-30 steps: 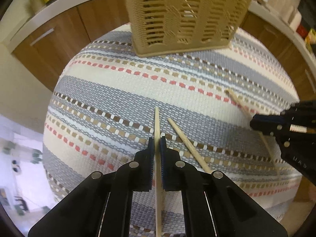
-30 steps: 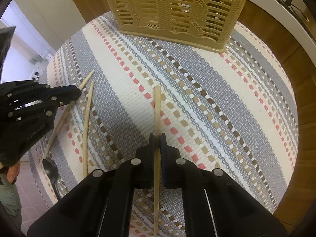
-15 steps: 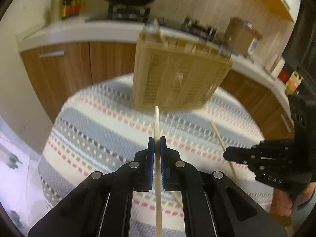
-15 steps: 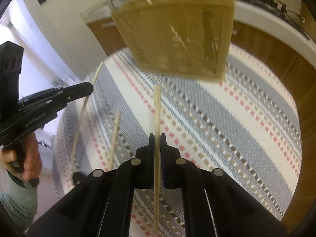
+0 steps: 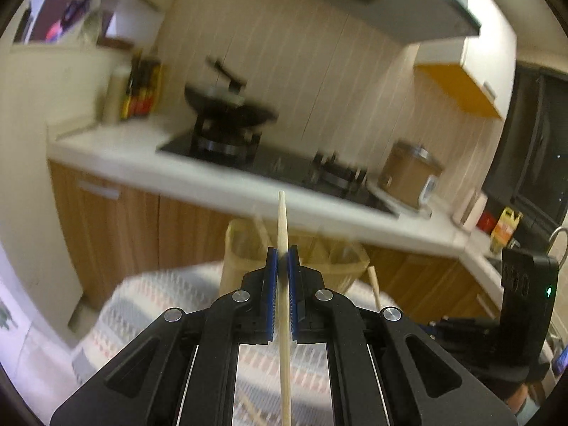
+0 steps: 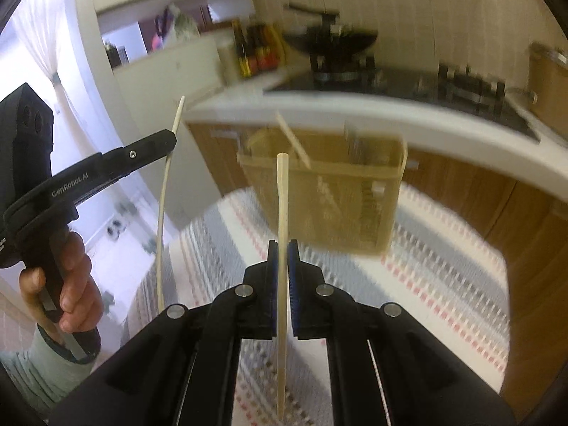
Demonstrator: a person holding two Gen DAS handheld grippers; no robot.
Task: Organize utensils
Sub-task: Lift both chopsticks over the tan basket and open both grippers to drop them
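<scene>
My left gripper (image 5: 283,252) is shut on a pale wooden chopstick (image 5: 282,220) that runs between the blue pads and sticks out ahead, held above the striped tablecloth (image 5: 159,301). The tan slatted utensil basket (image 5: 236,259) stands just beyond it on the table. My right gripper (image 6: 283,246) is shut on a second chopstick (image 6: 281,195), also in the air and pointing at the basket (image 6: 337,195). A chopstick (image 6: 294,142) leans inside the basket. In the right wrist view the left gripper (image 6: 172,139) holds its chopstick (image 6: 163,206) at the left, gripped by a hand (image 6: 71,284).
Behind the round table (image 6: 443,266) runs a white counter (image 5: 213,177) over wooden cabinets (image 5: 117,227). On it are a hob with a black wok (image 5: 230,106), bottles (image 5: 142,88) and a rice cooker (image 5: 411,174). The right gripper's black body (image 5: 525,284) is at the right edge.
Both grippers have risen off the tablecloth with their chopsticks and tilted upward, so the views now show the basket's top and the counter. The grips have stayed shut.
</scene>
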